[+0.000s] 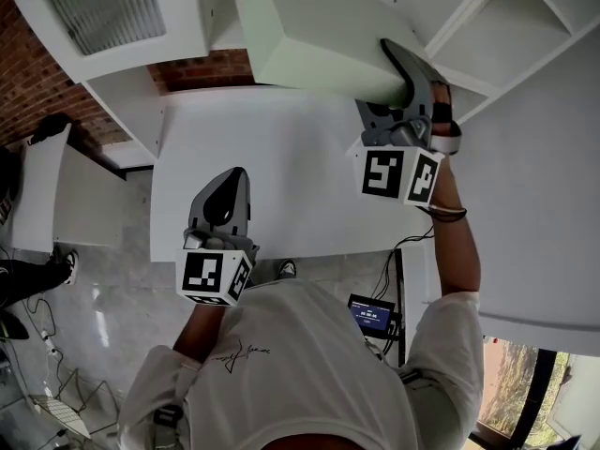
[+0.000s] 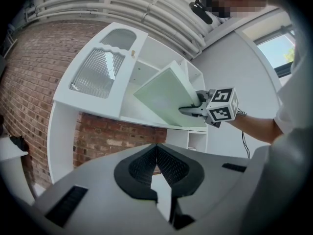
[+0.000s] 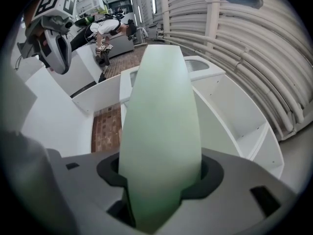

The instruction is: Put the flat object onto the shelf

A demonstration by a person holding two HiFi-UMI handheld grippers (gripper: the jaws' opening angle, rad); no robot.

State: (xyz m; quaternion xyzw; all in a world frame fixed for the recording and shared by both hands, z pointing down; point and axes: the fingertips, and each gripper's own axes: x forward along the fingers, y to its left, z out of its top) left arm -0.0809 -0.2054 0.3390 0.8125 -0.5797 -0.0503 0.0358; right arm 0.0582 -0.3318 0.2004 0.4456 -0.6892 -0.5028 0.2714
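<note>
The right gripper (image 1: pixel 401 73) clamps the pale green flat board (image 1: pixel 319 36) by its near edge, tilted, I'd guess, to slide into the far white shelf unit (image 1: pixel 525 17). The left gripper (image 2: pixel 156 153) rests closed and empty.

The head view's top edge crops the flat object (image 1: pixel 309 36).
</note>
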